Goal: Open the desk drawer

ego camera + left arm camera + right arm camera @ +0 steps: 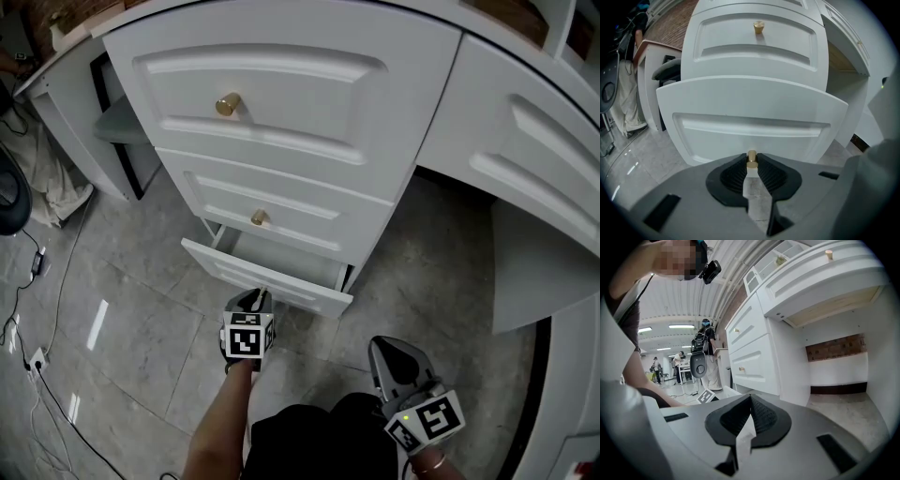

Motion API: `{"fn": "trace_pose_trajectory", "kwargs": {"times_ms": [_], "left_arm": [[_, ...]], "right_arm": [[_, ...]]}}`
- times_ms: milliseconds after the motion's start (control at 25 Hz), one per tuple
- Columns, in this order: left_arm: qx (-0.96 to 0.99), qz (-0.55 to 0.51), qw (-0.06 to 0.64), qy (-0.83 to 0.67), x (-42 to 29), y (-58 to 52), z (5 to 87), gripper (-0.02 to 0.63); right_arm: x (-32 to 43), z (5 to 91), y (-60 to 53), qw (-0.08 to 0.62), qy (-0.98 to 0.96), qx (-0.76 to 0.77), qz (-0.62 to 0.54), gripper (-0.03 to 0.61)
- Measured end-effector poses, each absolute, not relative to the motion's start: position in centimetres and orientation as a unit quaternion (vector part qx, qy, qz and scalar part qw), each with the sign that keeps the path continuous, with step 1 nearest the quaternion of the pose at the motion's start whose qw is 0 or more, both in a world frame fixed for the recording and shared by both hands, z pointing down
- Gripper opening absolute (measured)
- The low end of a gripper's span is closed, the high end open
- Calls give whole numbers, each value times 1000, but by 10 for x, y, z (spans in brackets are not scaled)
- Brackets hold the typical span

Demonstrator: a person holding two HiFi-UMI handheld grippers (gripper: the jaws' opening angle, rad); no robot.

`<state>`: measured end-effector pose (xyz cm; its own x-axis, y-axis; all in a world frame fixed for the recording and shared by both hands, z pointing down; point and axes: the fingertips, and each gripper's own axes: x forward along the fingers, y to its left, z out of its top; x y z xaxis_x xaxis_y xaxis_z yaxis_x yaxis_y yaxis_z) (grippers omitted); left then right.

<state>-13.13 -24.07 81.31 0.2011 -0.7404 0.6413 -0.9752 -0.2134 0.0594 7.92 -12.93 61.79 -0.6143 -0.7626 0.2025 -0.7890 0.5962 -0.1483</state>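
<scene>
The white desk's bottom drawer [267, 277] stands pulled partway out of the pedestal, its box showing behind the front panel. My left gripper [257, 298] is shut on that drawer's small brass knob [752, 160]; in the left gripper view the black pads [734, 174] press the knob from both sides, with the drawer front [750, 122] filling the space behind. My right gripper [385, 350] hangs lower right, away from the desk. In the right gripper view, the right gripper [751, 400] is shut with nothing between the pads.
Two closed drawers sit above, each with a brass knob: the middle [260, 217] and the top [228, 104]. The desk's knee space [441, 234] opens at the right. Cables [37, 272] trail over the tiled floor at the left. A person stands in the distance [707, 352].
</scene>
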Motion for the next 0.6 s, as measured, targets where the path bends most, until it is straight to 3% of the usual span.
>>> {"fn": "trace_pose_trajectory", "kwargs": {"times_ms": [600], "left_arm": [[731, 248, 243, -587, -147, -173, 812, 77]], "right_arm": [[68, 603, -112, 47, -899, 421, 106, 5]]}}
